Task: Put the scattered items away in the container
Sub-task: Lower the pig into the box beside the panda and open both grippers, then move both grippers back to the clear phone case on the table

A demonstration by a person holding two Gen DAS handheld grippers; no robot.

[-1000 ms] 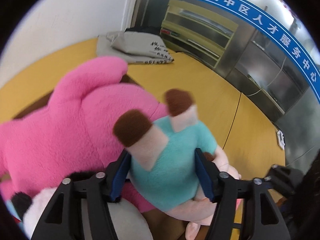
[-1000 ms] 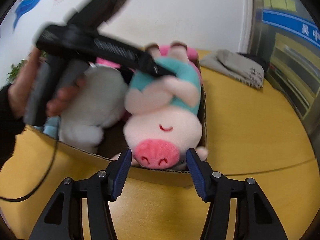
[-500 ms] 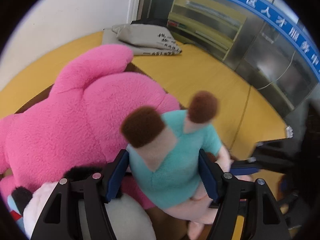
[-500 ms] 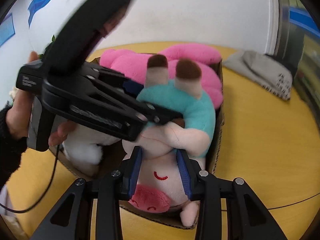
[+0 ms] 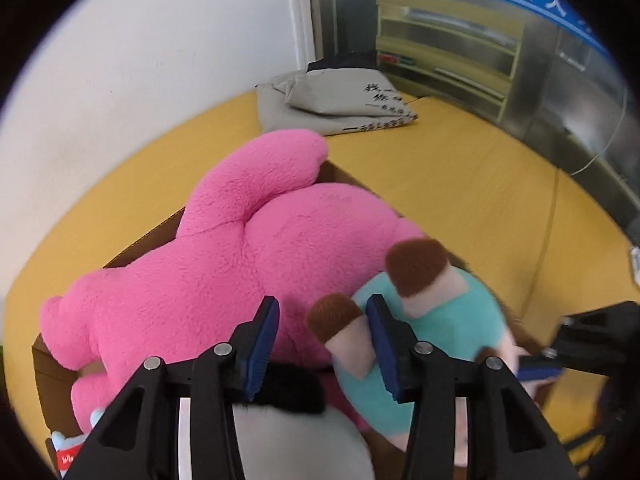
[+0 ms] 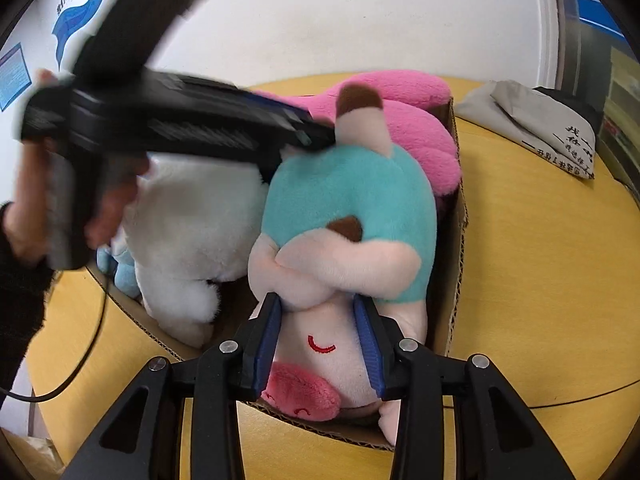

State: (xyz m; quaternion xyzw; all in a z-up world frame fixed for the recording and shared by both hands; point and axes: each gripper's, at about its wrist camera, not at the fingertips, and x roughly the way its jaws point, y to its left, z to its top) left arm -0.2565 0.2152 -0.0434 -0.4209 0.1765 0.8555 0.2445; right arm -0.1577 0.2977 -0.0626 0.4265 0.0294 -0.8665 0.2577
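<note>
With my right tongs (image 6: 320, 342) clamped on the head of the upside-down teal-shirted plush pig (image 6: 348, 216) in the cardboard box (image 6: 458, 208), I press it down while my left tongs (image 5: 322, 340), just narrowed, loosely straddle one brown-tipped leg (image 5: 340, 330)

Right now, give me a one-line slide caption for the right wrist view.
Right gripper clamps the pig plush head, upside down in the cardboard box beside pink plush and white plush.
</note>
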